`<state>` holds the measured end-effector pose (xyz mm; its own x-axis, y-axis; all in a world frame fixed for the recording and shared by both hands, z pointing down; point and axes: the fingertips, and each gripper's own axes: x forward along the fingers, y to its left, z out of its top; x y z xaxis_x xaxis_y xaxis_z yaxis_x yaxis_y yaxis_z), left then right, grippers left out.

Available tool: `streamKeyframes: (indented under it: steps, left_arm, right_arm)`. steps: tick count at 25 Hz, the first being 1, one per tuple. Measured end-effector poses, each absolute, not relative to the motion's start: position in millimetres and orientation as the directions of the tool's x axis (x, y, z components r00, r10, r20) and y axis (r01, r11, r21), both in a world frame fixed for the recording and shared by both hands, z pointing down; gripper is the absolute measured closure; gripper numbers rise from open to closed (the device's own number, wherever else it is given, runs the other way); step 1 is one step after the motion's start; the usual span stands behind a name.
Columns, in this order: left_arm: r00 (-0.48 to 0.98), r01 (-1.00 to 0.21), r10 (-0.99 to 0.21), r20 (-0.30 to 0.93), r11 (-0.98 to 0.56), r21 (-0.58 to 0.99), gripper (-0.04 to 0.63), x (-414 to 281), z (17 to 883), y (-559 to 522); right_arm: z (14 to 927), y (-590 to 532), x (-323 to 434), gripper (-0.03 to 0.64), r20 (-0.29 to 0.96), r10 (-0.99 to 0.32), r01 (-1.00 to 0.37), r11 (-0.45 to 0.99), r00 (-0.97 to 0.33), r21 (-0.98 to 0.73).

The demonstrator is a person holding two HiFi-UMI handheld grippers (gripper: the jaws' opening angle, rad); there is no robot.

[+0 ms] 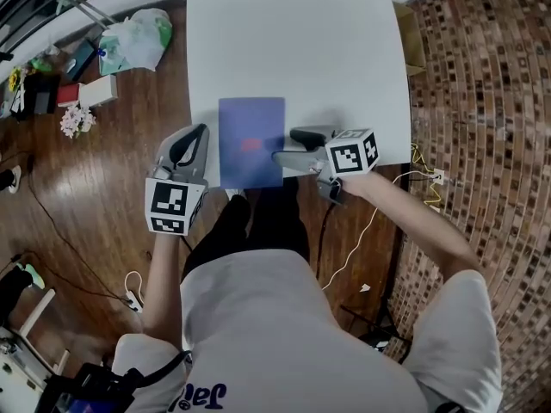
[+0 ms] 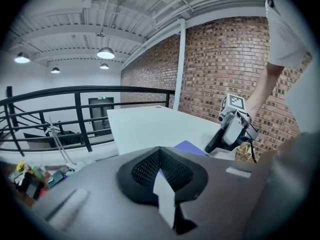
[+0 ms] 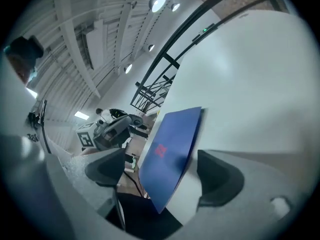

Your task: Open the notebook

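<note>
A plastic bag [image 1: 136, 40] lies on the floor at the far left; what is in it cannot be made out. The left gripper [image 1: 201, 132] hangs just left of the notebook [image 1: 250, 141], beside the table [image 1: 293, 41], its jaws clenched together on nothing. It is probably waiting there to steady the book. The notebook lies closed and flat at the table's near edge, blue cover up, and its near end seems to overhang a little. The right gripper [image 1: 284, 144] reaches in from the right with its jaws spread wide. The notebook's right edge sits between them but is not pinched. It looks set to catch the cover's free edge and lift it.
</note>
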<state>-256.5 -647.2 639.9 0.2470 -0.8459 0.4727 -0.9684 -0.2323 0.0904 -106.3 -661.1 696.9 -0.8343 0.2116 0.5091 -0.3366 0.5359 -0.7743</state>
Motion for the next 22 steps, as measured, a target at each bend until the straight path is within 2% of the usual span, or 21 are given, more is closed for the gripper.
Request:
streamKeyframes:
  steps: [5,16,18,22]
  left_arm:
    - [0.237,-0.971,-0.847,0.475,-0.216,0.099,0.578,-257,642,-645]
    - [0.237,-0.972,-0.848,0.474,-0.199,0.128,0.578,-261,644,-640]
    - [0.231,-0.973,-0.849,0.474,-0.192,0.129,0.578,-263,645,-638]
    - [0.231,-0.972,-0.843,0.486,-0.180,0.149,0.578,-264,647,-632]
  right_arm:
    - [695,-661,-111,0.176,0.450,0.195,-0.317,0.475,-0.872,-0.821]
    - [696,-662,-114,0.242,0.412,0.175,-0.310,0.421,-0.894,-0.852]
    - [697,-663,-114,0.274,0.402,0.171,-0.306,0.409,-0.900,-0.860]
    - [692,-662,-117,0.380,0.381,0.166,-0.295,0.388,-0.910,-0.873]
